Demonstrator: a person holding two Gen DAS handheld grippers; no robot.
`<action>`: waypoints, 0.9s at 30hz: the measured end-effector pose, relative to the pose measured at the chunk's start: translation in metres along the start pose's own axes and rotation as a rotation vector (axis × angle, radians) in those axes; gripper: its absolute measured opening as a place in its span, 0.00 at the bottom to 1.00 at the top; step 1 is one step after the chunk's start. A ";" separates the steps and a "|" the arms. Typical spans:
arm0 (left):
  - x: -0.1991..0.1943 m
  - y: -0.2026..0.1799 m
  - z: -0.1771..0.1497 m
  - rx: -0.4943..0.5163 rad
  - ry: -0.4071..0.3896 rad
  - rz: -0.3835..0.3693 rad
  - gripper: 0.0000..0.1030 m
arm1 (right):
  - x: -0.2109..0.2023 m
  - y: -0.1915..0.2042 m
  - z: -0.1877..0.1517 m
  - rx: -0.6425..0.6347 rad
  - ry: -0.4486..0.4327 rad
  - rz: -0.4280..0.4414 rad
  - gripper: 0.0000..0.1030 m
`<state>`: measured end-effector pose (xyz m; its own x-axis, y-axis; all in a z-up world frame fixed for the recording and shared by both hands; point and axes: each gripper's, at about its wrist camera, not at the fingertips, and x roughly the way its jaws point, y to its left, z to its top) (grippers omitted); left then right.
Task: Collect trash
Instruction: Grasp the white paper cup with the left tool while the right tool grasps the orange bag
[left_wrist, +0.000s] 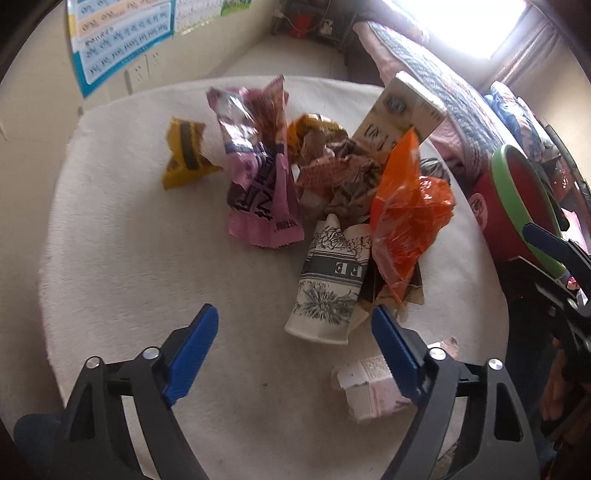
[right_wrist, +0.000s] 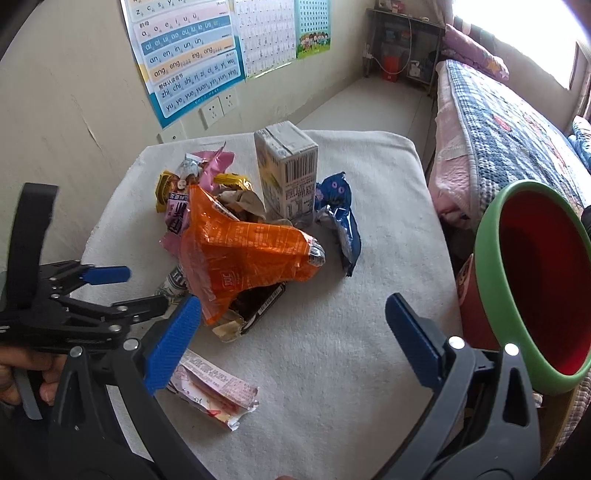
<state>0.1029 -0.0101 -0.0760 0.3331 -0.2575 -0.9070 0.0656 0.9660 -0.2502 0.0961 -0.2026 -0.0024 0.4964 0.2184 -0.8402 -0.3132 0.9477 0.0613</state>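
A pile of trash lies on a white padded table (left_wrist: 129, 258): a pink wrapper (left_wrist: 258, 173), a yellow wrapper (left_wrist: 183, 155), a crushed paper cup (left_wrist: 325, 288), an orange bag (left_wrist: 406, 218) (right_wrist: 243, 251), an upright carton (right_wrist: 290, 173), a blue wrapper (right_wrist: 341, 218) and a flattened pink-white carton (left_wrist: 369, 387) (right_wrist: 214, 387). My left gripper (left_wrist: 295, 325) is open and empty just before the cup. My right gripper (right_wrist: 295, 314) is open and empty above bare cloth right of the pile. A red bin with a green rim (right_wrist: 491, 266) (left_wrist: 517, 192) stands off the table's right edge.
A bed with a patterned quilt (right_wrist: 509, 140) runs along the right. The wall with posters (right_wrist: 192, 55) and sockets stands behind the table. The left gripper and the hand holding it show at the left of the right wrist view (right_wrist: 92, 291).
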 end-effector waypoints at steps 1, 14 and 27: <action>0.004 0.000 0.001 0.002 0.008 -0.005 0.73 | 0.002 0.000 0.000 0.000 0.003 0.001 0.95; 0.002 0.012 -0.005 -0.012 0.021 -0.048 0.31 | 0.022 0.026 0.025 -0.060 -0.007 0.057 0.95; -0.018 0.037 -0.011 -0.071 -0.019 -0.049 0.31 | 0.053 0.061 0.043 -0.182 0.021 0.085 0.33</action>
<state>0.0889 0.0295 -0.0728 0.3491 -0.3033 -0.8866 0.0158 0.9479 -0.3180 0.1381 -0.1229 -0.0203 0.4459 0.2890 -0.8472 -0.4950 0.8681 0.0356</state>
